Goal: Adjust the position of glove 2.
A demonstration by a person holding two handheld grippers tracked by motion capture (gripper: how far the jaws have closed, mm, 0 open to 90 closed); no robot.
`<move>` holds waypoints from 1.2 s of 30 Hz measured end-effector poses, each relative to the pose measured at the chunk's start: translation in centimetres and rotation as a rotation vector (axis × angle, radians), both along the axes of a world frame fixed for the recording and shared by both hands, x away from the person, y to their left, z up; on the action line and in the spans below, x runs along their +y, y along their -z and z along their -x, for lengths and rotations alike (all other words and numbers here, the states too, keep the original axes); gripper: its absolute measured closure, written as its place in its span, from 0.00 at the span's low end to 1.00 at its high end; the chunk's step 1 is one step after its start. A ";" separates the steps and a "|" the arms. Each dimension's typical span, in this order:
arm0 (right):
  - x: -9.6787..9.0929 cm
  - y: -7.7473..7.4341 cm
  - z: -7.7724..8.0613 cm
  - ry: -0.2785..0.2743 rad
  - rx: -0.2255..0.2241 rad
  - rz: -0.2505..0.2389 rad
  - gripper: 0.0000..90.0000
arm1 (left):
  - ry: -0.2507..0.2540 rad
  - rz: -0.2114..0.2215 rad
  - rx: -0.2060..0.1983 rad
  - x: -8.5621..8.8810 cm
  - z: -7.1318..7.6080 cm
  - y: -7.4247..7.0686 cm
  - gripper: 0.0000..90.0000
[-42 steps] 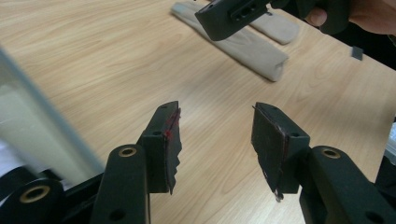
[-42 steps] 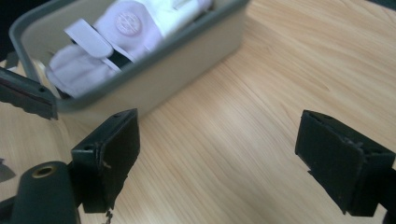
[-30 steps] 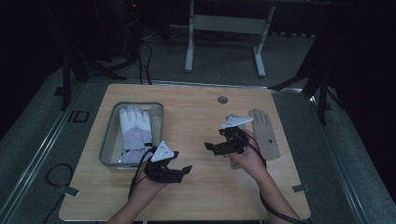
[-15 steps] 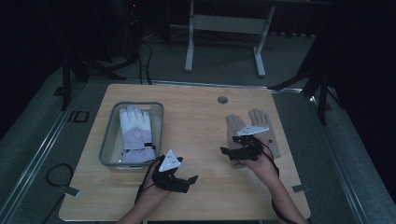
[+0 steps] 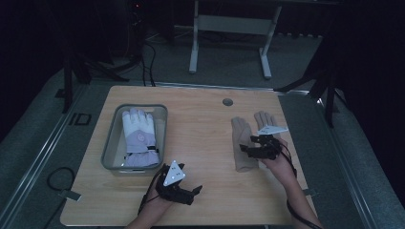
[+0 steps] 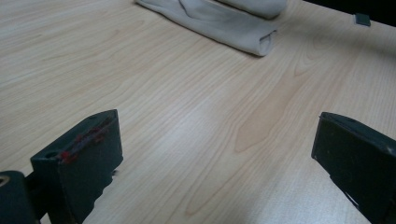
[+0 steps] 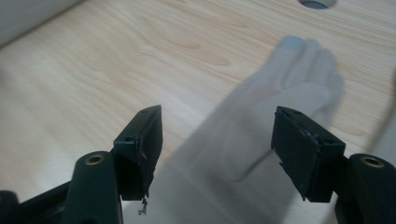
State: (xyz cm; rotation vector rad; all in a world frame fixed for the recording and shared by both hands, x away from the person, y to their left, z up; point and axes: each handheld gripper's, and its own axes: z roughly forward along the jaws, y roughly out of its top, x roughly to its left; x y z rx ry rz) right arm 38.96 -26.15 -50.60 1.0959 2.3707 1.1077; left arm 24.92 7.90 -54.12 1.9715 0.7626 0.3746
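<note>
- Two beige gloves [image 5: 244, 143] are being worked, lying flat on the table [image 5: 205, 143] under and just beyond the right gripper [image 5: 248, 149]; one is sitting directly between its jaws, cuff end nearest the camera, fingers pointing away.
- Right gripper: jaws are being held partly spread and have just been closing, with the glove [image 7: 261, 135] between them; pads are not yet pressing on the fabric, so no pinch is being made.
- Left gripper [image 5: 195, 192]: jaws are being held spread wide after just opening, nothing between them, only bare wood ahead; a beige glove's cuff [image 6: 233, 28] is lying well ahead of it.
- Step judged: a pickup of the beige glove is being set up by the right gripper, probably for transfer to the grey tray [image 5: 111, 148], which is sitting just beyond the left gripper and is already holding a padded white glove [image 5: 138, 138].
- Next move judged: the jaws are needing to be lowered onto the cloth and closed on a fold near the cuff, since thin flat fabric is giving little to bite.
- Materials: the beige gloves are looking soft, thin, knit and limp; the white one thick and quilted; the tray rigid, with rounded corners; the tabletop smooth pale wood grain.
</note>
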 end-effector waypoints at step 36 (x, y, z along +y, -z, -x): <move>3.9 1.5 -2.0 0.184 0.037 0.012 0.86 | 0.014 0.022 -0.022 0.0 0.4 0.5 0.02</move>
